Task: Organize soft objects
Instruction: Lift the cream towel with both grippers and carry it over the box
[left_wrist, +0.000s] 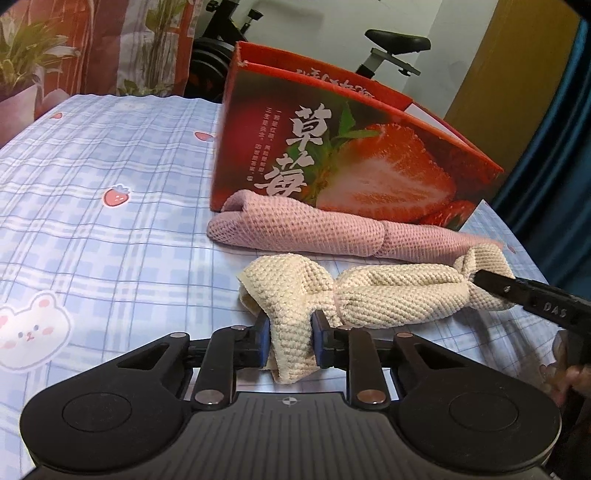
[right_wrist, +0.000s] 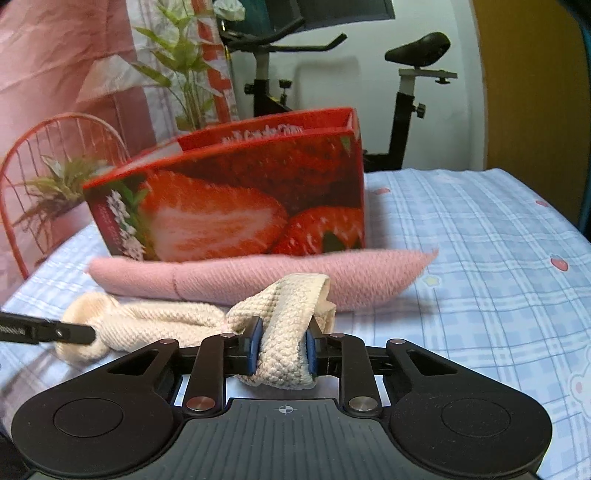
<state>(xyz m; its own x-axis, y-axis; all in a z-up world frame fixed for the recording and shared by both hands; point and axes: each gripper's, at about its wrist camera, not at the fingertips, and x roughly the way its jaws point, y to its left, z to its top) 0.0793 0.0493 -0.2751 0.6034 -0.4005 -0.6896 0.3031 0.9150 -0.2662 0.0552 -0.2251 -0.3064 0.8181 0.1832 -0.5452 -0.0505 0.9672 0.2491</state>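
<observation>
A cream knitted towel (left_wrist: 388, 295) lies twisted lengthwise on the bed. My left gripper (left_wrist: 290, 332) is shut on its left end, the cloth bunched between the blue pads. My right gripper (right_wrist: 284, 343) is shut on the other end of the cream towel (right_wrist: 166, 321). Each view shows one black finger of the other gripper (left_wrist: 517, 295) (right_wrist: 66, 334) at the towel's far end. Just behind it lies a rolled pink towel (left_wrist: 314, 229) (right_wrist: 258, 280), resting against an open red strawberry box (left_wrist: 351, 147) (right_wrist: 240, 192). The inside of the box is hidden.
The bed carries a blue plaid sheet (left_wrist: 110, 240) with strawberry and bear prints. Behind the bed stand an exercise bike (right_wrist: 406, 92), a red wire frame (right_wrist: 55, 147) with a plant, and patterned curtains. A wooden door (right_wrist: 535, 110) is on the right.
</observation>
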